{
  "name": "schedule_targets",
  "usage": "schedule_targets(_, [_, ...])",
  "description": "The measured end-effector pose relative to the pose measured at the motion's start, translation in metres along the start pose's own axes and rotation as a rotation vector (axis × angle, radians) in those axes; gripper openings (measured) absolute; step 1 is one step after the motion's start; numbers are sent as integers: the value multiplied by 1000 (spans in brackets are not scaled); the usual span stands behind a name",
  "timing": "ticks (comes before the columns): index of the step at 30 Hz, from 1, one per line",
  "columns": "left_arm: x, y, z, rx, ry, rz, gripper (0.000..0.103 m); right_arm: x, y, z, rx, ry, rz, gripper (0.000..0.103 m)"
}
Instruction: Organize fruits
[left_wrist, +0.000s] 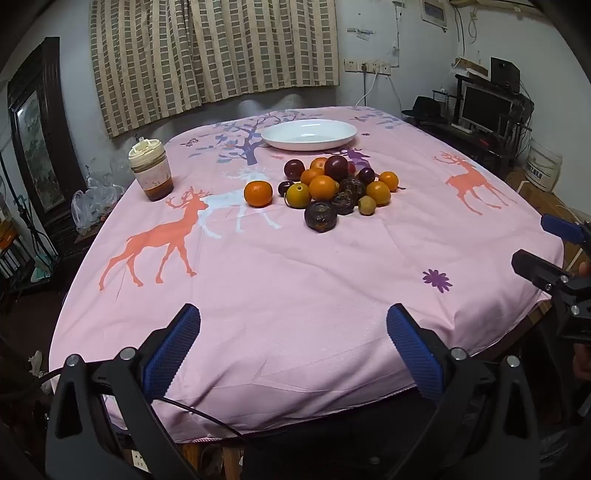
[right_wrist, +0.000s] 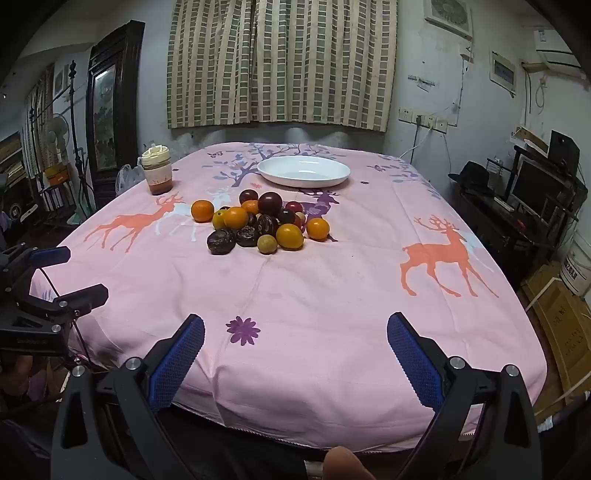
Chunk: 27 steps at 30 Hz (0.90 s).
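Note:
A pile of fruit lies mid-table on a pink deer-print cloth: oranges, dark plums, brown wrinkled fruits and small yellow-green ones. It also shows in the right wrist view. One orange sits slightly apart on the left. A white empty plate stands behind the pile, also in the right wrist view. My left gripper is open and empty over the near table edge. My right gripper is open and empty, also at the near edge, and shows at the right of the left wrist view.
A lidded jar with brown contents stands at the table's far left. The table fills the room's middle. A monitor and shelf stand at the right, boxes on the floor, a dark cabinet at the left.

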<state>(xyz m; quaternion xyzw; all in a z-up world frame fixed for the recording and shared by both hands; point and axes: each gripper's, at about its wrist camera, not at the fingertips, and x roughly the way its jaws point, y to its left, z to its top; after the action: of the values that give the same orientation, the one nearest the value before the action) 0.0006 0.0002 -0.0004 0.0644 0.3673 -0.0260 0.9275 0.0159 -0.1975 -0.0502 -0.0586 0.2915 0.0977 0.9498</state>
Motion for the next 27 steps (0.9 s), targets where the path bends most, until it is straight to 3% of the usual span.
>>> schedule_targets(27, [6,2,-3,-15,-1,14,99,0,0,1,2,4,3,99])
